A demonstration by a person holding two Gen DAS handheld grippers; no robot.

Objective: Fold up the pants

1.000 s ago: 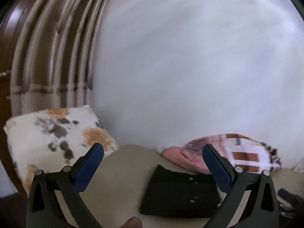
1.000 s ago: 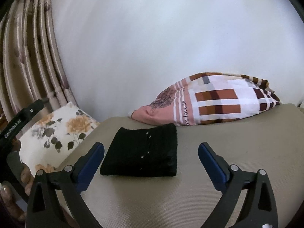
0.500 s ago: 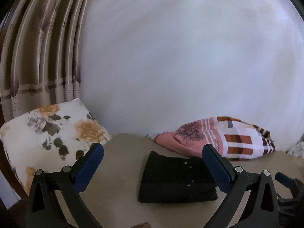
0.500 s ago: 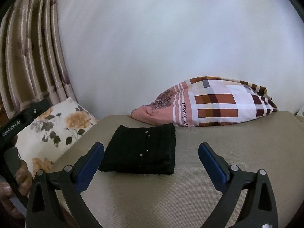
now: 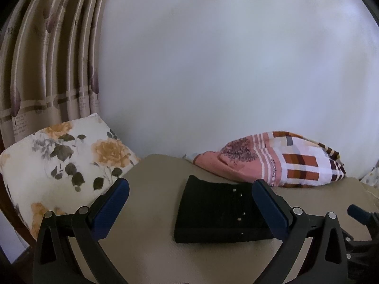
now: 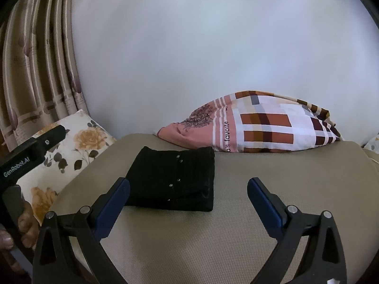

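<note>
Black pants (image 5: 218, 213) (image 6: 175, 179) lie folded into a compact rectangle with small silver snaps on the beige bed surface (image 6: 260, 189). My left gripper (image 5: 190, 194) is open and held back from the pants, its right blue pad overlapping the bundle's right edge in view. In the right wrist view, my right gripper (image 6: 188, 193) is open too, held back and to the right of the pants, empty. The left gripper's black body shows at the left edge of the right wrist view, held by a hand (image 6: 26, 222).
A floral pillow (image 5: 64, 163) (image 6: 71, 146) lies at the left. A pink and brown checked pillow (image 5: 279, 161) (image 6: 258, 125) rests behind the pants against the white wall. Striped curtains (image 5: 47, 71) hang at the far left. Bare bed surface extends to the right of the pants.
Both views have steadied and risen slightly. The pants have not moved. Both grippers stay open.
</note>
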